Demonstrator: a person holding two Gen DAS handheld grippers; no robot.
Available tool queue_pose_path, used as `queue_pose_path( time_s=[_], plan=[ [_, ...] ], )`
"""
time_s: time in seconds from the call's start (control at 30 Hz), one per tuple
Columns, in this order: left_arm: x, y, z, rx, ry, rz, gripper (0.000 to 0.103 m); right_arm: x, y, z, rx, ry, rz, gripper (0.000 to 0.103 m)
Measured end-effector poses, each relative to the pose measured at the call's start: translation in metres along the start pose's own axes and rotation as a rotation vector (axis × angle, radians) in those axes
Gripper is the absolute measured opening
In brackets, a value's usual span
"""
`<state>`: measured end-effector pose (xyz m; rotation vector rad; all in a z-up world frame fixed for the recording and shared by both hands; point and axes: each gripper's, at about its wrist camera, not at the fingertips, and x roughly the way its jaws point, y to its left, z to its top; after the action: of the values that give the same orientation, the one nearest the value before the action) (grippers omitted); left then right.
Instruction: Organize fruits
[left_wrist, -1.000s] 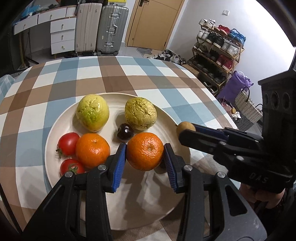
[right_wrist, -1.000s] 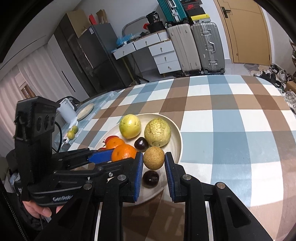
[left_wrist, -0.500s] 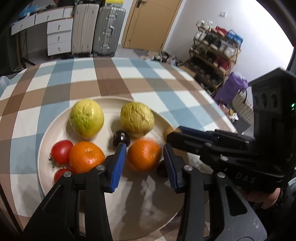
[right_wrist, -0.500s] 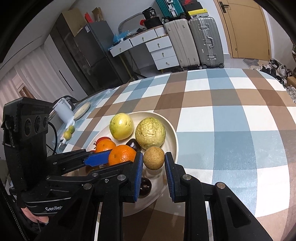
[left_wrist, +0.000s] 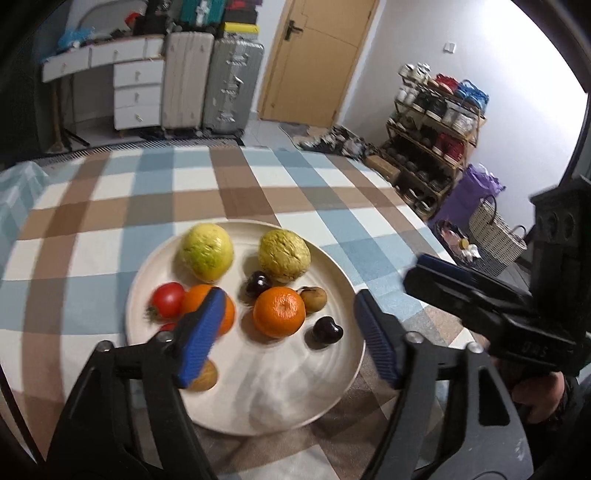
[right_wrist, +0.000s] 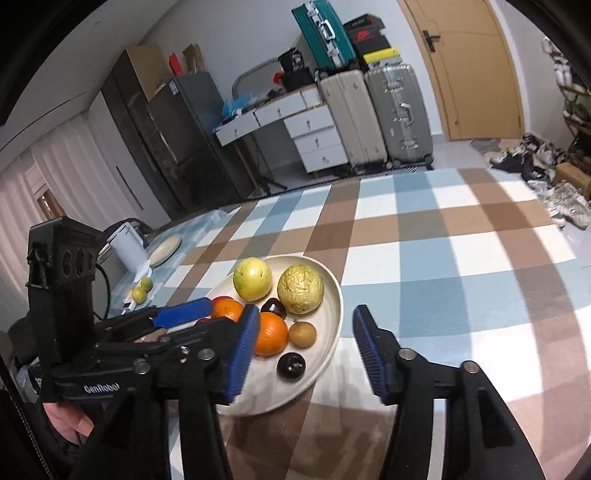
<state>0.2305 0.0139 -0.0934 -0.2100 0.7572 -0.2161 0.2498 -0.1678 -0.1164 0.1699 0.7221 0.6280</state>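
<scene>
A cream plate (left_wrist: 280, 402) (right_wrist: 328, 325) on the checked tablecloth holds two yellow-green guavas (left_wrist: 207, 252) (left_wrist: 283, 254), two oranges (left_wrist: 279, 312) (left_wrist: 225, 314), tomatoes (left_wrist: 167, 305), two dark plums (left_wrist: 326, 331) (left_wrist: 258, 283) and a small brown fruit (left_wrist: 314, 298) (right_wrist: 302, 334). Another brown fruit (left_wrist: 203, 376) shows behind my left finger. My left gripper (left_wrist: 286, 336) is open and empty above the plate's near half. My right gripper (right_wrist: 303, 350) is open and empty above the plate's right rim.
A white kettle (right_wrist: 127, 245), a small dish (right_wrist: 164, 249) and two limes (right_wrist: 142, 290) stand at the table's left edge. Suitcases (left_wrist: 210, 81), drawers and a shoe rack (left_wrist: 436, 122) stand beyond the table.
Both grippers opened and pulled back. The left let go of the orange, the right let go of the small brown fruit; both fruits now rest on the plate.
</scene>
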Motion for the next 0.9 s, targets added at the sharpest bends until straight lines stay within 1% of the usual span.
queue_pose_path(
  time_s=[0.03,0.07,0.1,0.17,0.2,0.23,0.3,0.33,0.4,0.53,0.73,0.9],
  plan=[
    [-0.007,-0.001,0.0,-0.002,-0.013,0.001,0.076,-0.008,0.002,-0.002,0.002,-0.018,-0.007,0.07],
    [-0.015,-0.003,0.0,0.0,-0.023,0.003,0.08,-0.015,0.004,-0.004,0.003,-0.035,-0.01,0.074],
    [-0.024,-0.006,0.0,0.006,-0.037,0.021,0.082,-0.023,0.006,-0.005,0.003,-0.054,-0.014,0.075],
    [-0.037,-0.011,-0.001,0.018,-0.058,0.059,0.085,-0.039,0.01,-0.008,-0.001,-0.088,-0.023,0.086],
    [-0.045,-0.013,-0.001,0.023,-0.069,0.078,0.086,-0.046,0.013,-0.009,-0.002,-0.105,-0.027,0.088],
    [-0.053,-0.016,-0.001,0.026,-0.08,0.092,0.089,-0.055,0.015,-0.01,-0.004,-0.127,-0.03,0.089],
    [-0.07,-0.02,-0.003,0.022,-0.111,0.131,0.1,-0.068,0.021,-0.011,-0.011,-0.154,-0.045,0.095],
    [-0.079,-0.021,-0.004,0.021,-0.134,0.142,0.102,-0.076,0.025,-0.011,-0.016,-0.172,-0.058,0.097],
    [-0.098,-0.024,-0.005,0.03,-0.174,0.156,0.102,-0.091,0.032,-0.012,-0.03,-0.214,-0.058,0.098],
    [-0.128,-0.031,-0.008,0.043,-0.225,0.195,0.103,-0.115,0.053,-0.014,-0.076,-0.284,-0.066,0.103],
    [-0.165,-0.035,-0.013,0.042,-0.288,0.264,0.103,-0.144,0.086,-0.02,-0.155,-0.376,-0.056,0.103],
    [-0.195,-0.038,-0.026,0.05,-0.35,0.294,0.103,-0.159,0.103,-0.028,-0.199,-0.438,-0.069,0.103]
  ],
)
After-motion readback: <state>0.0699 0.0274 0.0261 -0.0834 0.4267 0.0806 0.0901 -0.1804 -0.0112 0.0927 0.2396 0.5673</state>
